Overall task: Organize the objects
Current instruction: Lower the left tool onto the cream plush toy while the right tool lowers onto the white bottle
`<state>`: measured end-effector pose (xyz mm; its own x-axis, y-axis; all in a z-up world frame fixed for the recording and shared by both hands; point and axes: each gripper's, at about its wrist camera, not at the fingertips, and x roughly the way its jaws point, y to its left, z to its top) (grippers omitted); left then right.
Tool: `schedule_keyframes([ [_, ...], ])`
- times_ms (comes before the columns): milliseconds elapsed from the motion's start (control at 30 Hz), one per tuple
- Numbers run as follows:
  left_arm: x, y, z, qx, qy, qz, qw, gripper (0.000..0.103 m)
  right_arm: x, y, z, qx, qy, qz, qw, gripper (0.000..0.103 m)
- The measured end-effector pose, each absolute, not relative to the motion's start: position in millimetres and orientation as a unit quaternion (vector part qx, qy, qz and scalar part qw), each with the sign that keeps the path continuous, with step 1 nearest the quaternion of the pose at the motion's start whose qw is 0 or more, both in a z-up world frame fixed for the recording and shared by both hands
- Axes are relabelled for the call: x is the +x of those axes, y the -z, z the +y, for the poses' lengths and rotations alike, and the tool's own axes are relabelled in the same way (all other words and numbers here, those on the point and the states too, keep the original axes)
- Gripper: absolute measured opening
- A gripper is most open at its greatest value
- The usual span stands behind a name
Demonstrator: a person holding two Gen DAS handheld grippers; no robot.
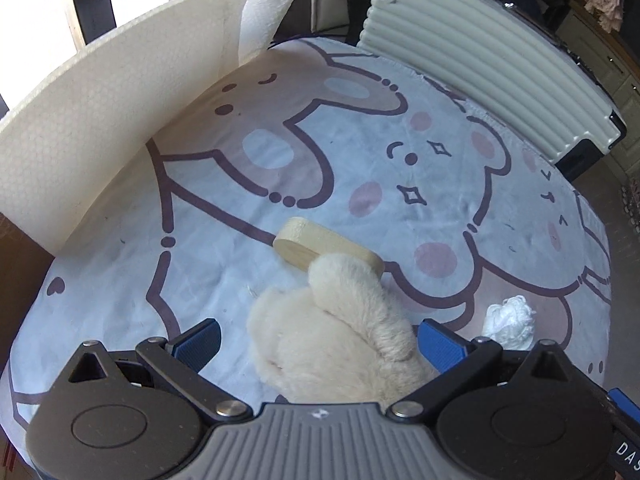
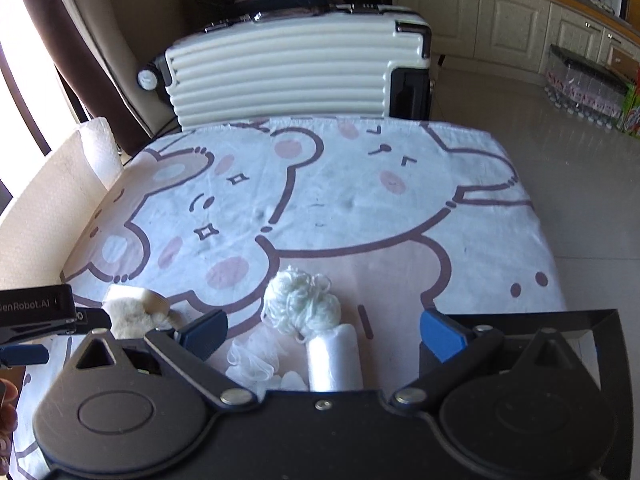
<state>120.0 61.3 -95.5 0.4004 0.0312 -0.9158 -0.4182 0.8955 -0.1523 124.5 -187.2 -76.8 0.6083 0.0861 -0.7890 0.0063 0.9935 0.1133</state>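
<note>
A fluffy cream plush piece [image 1: 340, 332] lies on the cartoon-print cloth [image 1: 360, 152], partly over a flat oval wooden block [image 1: 320, 246]. My left gripper [image 1: 320, 340] is open with its blue jaws on either side of the plush. A white yarn ball [image 2: 300, 302], a white plastic roll [image 2: 334, 360] and a white mesh puff [image 2: 250, 362] lie between the open jaws of my right gripper [image 2: 324, 334]. The yarn ball also shows in the left wrist view [image 1: 510, 322]. The plush also shows in the right wrist view [image 2: 130, 316], at the left.
A curved cream foam sheet [image 1: 100, 128] stands along the cloth's left edge, with a paper towel roll [image 1: 266, 4] behind it. A ribbed white suitcase [image 2: 288, 68] stands at the far edge. Tiled floor [image 2: 580, 160] lies to the right.
</note>
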Motion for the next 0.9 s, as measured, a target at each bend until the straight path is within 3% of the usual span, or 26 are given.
schedule_keyframes([
  [67,121.9,103.3,62.8,-0.204,-0.136,0.542,0.804,0.103,129.6,82.8,-189.6,0.055,-0.018,0.454,0.889,0.101],
  [133,123.1,110.3,63.5,-0.227,-0.141,0.552,0.790,0.103,134.3,88.0,-192.2,0.057,-0.017,0.464,0.884,0.090],
  [533,132.7,129.3,64.5,-0.279,-0.160,0.563,0.761,0.100,153.9,112.1,-191.1,0.049,-0.038,0.521,0.851,0.053],
  [900,139.5,144.9,63.6,-0.314,-0.198,0.570,0.733,0.097,157.3,132.4,-195.8,0.043,-0.040,0.561,0.826,0.044],
])
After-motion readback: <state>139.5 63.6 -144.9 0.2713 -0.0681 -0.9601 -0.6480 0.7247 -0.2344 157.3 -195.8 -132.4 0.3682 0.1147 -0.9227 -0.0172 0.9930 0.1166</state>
